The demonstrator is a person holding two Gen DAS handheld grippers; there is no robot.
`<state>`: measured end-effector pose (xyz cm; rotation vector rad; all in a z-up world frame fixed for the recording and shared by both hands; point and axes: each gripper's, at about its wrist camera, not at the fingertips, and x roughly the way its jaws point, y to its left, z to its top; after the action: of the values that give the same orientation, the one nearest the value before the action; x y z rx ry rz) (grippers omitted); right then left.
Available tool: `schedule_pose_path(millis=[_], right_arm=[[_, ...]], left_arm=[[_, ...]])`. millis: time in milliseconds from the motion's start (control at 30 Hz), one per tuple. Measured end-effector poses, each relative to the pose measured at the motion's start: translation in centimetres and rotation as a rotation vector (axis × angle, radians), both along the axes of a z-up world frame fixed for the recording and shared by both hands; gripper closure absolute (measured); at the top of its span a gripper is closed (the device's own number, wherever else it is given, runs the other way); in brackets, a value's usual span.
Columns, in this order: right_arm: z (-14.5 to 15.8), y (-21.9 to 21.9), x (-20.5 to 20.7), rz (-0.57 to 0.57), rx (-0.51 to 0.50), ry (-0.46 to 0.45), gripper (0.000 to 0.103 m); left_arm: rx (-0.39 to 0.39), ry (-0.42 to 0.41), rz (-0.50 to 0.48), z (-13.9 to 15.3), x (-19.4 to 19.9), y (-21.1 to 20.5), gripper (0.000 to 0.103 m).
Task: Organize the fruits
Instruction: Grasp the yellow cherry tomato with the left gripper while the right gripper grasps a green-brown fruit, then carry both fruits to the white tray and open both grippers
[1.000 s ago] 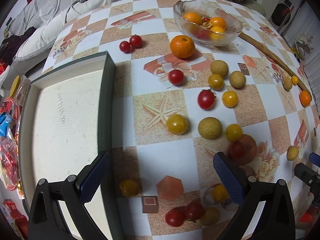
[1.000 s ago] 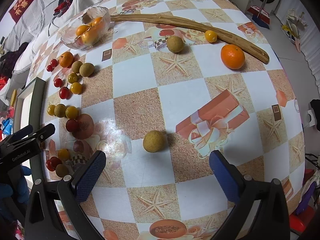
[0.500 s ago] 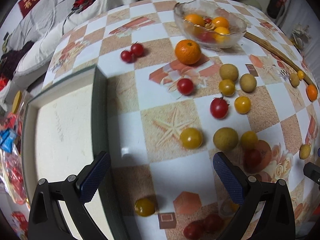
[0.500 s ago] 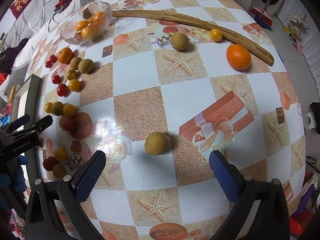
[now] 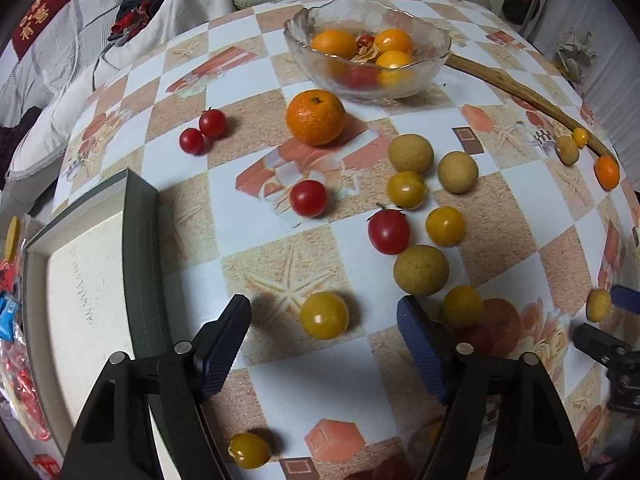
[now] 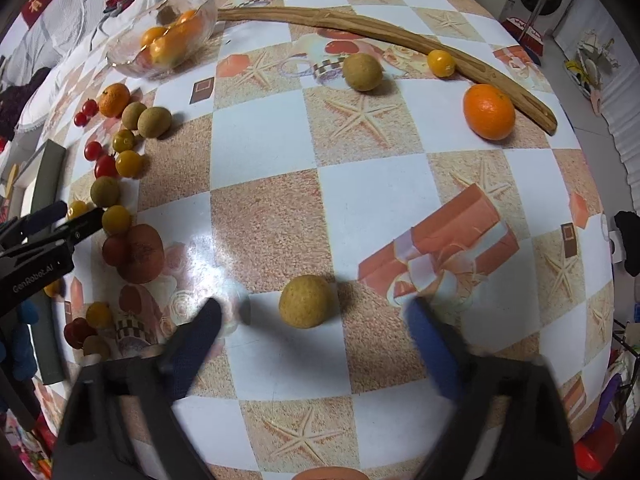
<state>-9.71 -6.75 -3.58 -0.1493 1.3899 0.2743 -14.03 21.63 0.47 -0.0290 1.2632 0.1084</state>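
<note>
In the left wrist view a yellow cherry tomato (image 5: 324,315) lies on the checked tablecloth between the blue pads of my left gripper (image 5: 324,322). Its jaws are closing and the pads stand apart from the fruit. In the right wrist view a tan round fruit (image 6: 306,301) lies just ahead of my right gripper (image 6: 314,332). Those jaws are also closing, with gaps on both sides of the fruit. A glass bowl (image 5: 432,68) at the back holds several oranges and tomatoes. Red and yellow tomatoes, tan fruits and an orange (image 5: 316,117) are scattered across the table.
A green-edged shallow box (image 5: 140,264) lies at the left table edge. A long curved wooden stick (image 6: 384,40) runs along the far side, with an orange (image 6: 489,111), a tan fruit (image 6: 362,72) and a yellow tomato (image 6: 441,63) near it. Bedding and clutter surround the table.
Both grippers have sunk toward the table and their jaws have narrowed. The yellow tomato now lies between the left pads, and the tan fruit sits closer to the right pads.
</note>
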Motion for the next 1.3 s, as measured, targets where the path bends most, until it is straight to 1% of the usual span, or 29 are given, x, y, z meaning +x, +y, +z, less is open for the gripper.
schedule_pose_path(millis=[33,67,133,167,200,233,267,300,367,433,667,900,1000,1100,1300], right_arm=[[0.0,0.3,-0.1,0.012,-0.019,-0.015,0.020],[0.0,0.6,-0.2,0.022,-0.028,-0.022,0.023],[0.0,1.3,-0.4,0.043,-0.060,-0.041,0.033],[0.2,1.5,-0.5,0.056,-0.065,-0.054,0.044],[0.3,1.6,-0.6,0.063,-0.060,-0.063,0.067],[0.6,1.8,-0.7,0.070,-0.053,-0.067,0.074],[0.6,1.8,-0.6,0.065,-0.044,-0.061,0.074],[0.6,1.8,-0.6,0.055,-0.034,-0.057,0.074],[0.7,1.4,-0.5,0.025,0.012,-0.043,0.074],[0.8,0.7,-0.3,0.003,0.050,-0.030,0.074],[1.8,-0.4,-1.1,0.000,0.094,-0.024,0.074],[3.5,-0.6,-1.3,0.005,0.126,-0.029,0.074],[3.9,0.4,-1.5,0.027,0.131,-0.034,0.074],[4.3,2.0,-1.6,0.054,0.140,-0.036,0.074],[5.2,5.9,-2.2,0.128,0.165,-0.035,0.074]], left_arm=[[-0.013,-0.002,-0.002,0.1,0.0,0.0,0.033],[-0.033,-0.002,-0.003,0.1,0.0,-0.1,0.039],[-0.045,-0.005,-0.010,0.3,0.0,-0.4,0.045],[-0.050,-0.009,-0.013,0.3,-0.1,-0.5,0.054],[-0.048,-0.016,-0.014,0.5,-0.2,-0.8,0.065],[-0.045,-0.021,-0.015,0.5,-0.4,-1.1,0.065],[-0.042,-0.023,-0.011,0.6,-0.4,-1.1,0.066],[-0.045,-0.027,0.002,0.6,-0.5,-0.9,0.073],[-0.051,-0.027,0.019,0.7,-0.4,-0.4,0.079],[-0.096,-0.021,0.035,0.8,-0.5,0.3,0.079],[-0.117,-0.022,0.053,1.4,-1.2,0.9,0.079],[-0.147,-0.062,0.087,3.6,-2.6,1.6,0.079],[-0.156,-0.071,0.103,4.3,-3.3,2.3,0.079],[-0.143,-0.077,0.116,5.0,-4.4,3.2,0.079],[-0.121,-0.081,0.188,5.6,-7.2,6.1,0.079]])
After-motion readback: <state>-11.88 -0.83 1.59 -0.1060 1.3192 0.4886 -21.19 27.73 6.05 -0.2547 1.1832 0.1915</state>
